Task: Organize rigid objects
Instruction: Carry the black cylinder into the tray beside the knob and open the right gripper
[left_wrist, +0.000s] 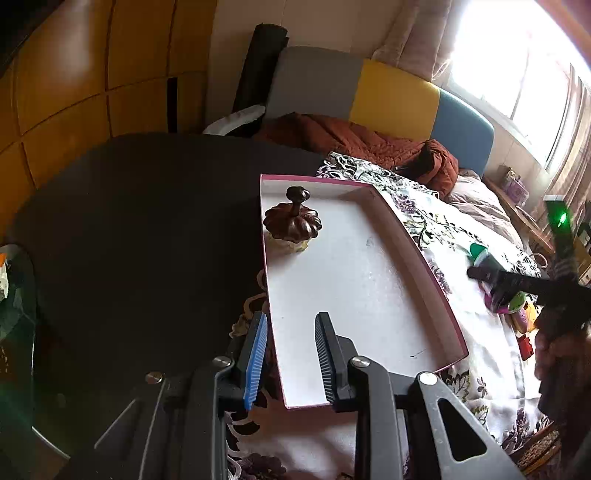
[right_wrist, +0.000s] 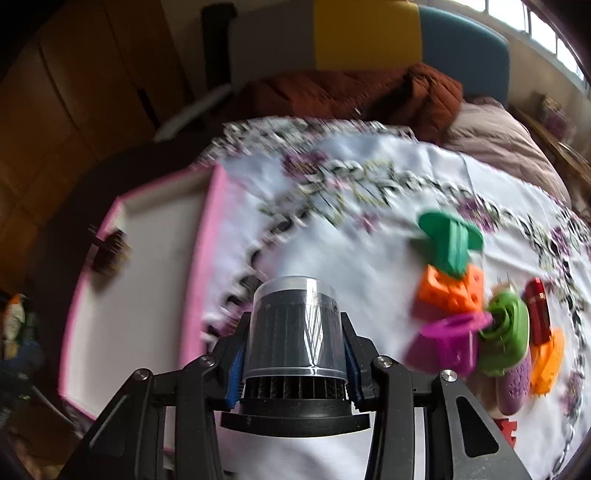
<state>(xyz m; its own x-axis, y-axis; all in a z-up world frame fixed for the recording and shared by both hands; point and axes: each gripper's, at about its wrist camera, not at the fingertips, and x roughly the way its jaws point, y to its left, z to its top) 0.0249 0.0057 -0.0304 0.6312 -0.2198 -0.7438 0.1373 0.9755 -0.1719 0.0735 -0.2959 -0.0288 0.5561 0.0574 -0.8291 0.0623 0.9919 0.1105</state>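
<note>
Left gripper (left_wrist: 291, 354): at 6 o'clock in the left wrist view; its jaws straddle the near left wall of the pink-rimmed tray (left_wrist: 439, 295), one blue pad outside, one inside. By the narrowness of the gap it reads as clamped on that wall, though actual contact cannot be made out.
Tray contents: a dark brown pumpkin-shaped ornament (left_wrist: 293, 219) with a knobbed stem, standing upright at 11 o'clock of the tray floor, near the far left corner.
Right gripper (right_wrist: 293, 354): at 6 o'clock in the right wrist view, pinching a black ribbed cylinder (right_wrist: 295, 328) under a clear cap with a wide black flange; the pads press its two sides.
Cylinder's place: over the flowered cloth (right_wrist: 332, 229), just right of the tray.
Toy heap (right_wrist: 480, 302): at 3 o'clock, green, orange, magenta, red and purple plastic pieces, blurred, touching one another.
</note>
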